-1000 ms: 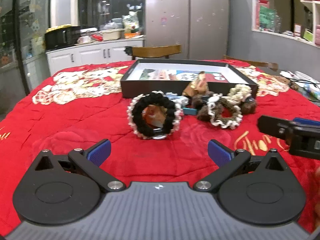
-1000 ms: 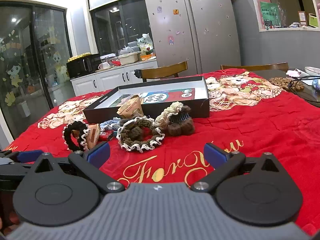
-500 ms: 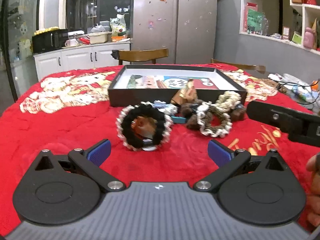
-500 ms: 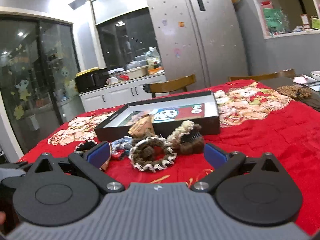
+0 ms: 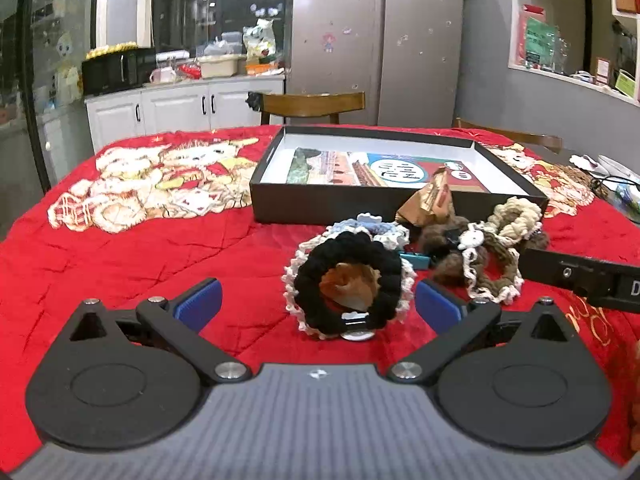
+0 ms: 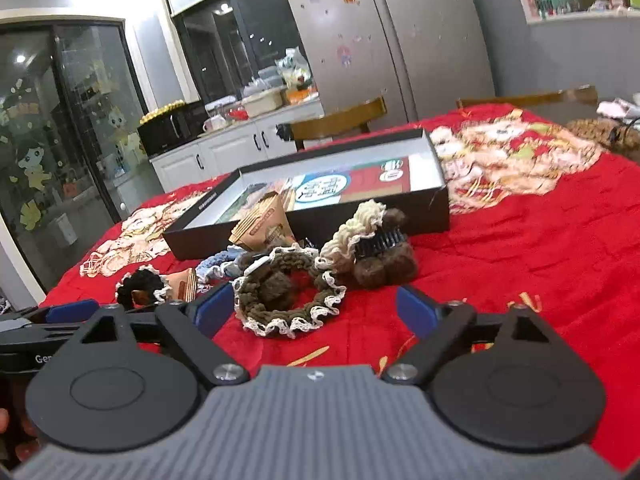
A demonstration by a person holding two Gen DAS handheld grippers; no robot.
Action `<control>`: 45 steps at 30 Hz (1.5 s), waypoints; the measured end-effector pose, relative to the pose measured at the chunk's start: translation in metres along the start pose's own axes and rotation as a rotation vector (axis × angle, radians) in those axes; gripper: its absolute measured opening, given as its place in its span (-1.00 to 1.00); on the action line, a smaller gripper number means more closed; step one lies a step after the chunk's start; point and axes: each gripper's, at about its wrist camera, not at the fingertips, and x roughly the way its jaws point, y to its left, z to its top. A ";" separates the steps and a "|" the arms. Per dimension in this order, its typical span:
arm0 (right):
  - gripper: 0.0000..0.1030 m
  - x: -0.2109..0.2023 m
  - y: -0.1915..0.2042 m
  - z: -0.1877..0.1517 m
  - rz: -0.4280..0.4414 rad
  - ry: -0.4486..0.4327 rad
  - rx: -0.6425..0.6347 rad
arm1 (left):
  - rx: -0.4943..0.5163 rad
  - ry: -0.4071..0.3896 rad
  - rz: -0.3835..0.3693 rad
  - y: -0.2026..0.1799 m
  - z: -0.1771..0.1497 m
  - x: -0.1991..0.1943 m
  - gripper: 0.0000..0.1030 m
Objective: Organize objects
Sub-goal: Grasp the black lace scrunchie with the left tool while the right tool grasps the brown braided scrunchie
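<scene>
Both tongs have moved closer to the pile in front of the black box (image 5: 400, 200): the left gripper (image 5: 318, 307) is wide open around the black scrunchie (image 5: 348, 276), while the right gripper (image 6: 316, 306) is closing around the brown scrunchie (image 6: 288, 300), not pinching it yet, so picking up comes next.

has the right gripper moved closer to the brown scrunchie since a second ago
Yes. In the right wrist view the right gripper now frames the brown scrunchie lying before the black box; its jaws are closing, not yet touching it.

Brown packet (image 5: 430, 204) hides part of box (image 5: 360, 204) front wall. Right gripper (image 5: 580, 280) cut off at frame edge. Box print (image 6: 320, 192) too small to read.
</scene>
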 end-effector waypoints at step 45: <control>-0.69 0.041 -0.001 0.007 -0.026 0.107 0.060 | -0.127 0.035 -0.078 0.002 -0.007 0.015 -0.41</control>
